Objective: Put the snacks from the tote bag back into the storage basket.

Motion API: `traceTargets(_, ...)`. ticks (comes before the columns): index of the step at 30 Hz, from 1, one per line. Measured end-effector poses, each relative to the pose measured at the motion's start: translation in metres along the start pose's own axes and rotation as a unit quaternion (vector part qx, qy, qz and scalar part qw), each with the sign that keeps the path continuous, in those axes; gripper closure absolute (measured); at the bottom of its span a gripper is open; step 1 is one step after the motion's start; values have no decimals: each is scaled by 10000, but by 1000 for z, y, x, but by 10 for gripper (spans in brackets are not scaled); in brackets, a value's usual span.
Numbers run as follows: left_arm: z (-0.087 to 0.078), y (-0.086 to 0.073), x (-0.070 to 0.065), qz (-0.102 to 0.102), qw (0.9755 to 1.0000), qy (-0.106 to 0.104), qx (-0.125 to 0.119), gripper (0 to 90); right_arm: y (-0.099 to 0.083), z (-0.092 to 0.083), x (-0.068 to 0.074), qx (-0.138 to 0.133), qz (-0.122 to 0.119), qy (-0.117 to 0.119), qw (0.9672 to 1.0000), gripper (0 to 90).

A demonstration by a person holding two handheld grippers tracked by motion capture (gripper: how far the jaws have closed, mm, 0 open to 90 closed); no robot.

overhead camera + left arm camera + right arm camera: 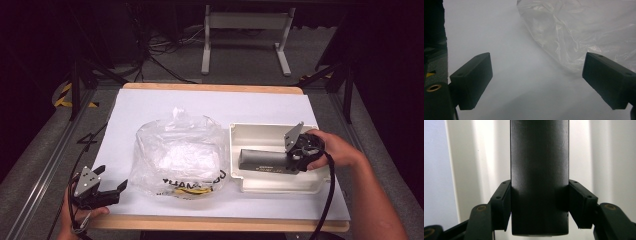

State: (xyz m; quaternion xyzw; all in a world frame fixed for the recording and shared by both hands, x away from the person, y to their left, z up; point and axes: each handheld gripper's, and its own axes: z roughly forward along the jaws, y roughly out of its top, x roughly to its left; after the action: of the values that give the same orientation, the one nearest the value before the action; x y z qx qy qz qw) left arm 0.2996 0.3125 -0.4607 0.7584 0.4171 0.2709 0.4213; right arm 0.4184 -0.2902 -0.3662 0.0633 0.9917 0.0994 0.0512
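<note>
White-topped table: clear plastic bag just right of left gripper; cream tray beneath right gripper.

A dark grey rectangular bar lies lengthwise inside a cream plastic tray, its long axis running across the counter from left to right. It carries small pale lettering along its near side, too small to read. The right hand-held gripper clamps the bar's right end, jaws pressed flat on its two opposite sides. The tray is shallow and rectangular with rounded corners, and sits toward the counter's right edge. Just beside the tray, toward the counter's middle, lies a crumpled clear plastic bag with black and yellow print along its near side.
</note>
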Motion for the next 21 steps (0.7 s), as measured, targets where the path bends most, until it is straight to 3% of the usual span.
traceTargets(14, 0, 0, 0, -3, 10000, -6, -17, 102, 4, 2, 3, 91, 18, -96, 9999, 412)
traceTargets(21, -1, 0, 1, -11, 10000, -24, -43, 102, 2, 2, 4, -48, 80, -172, 9998, 409)
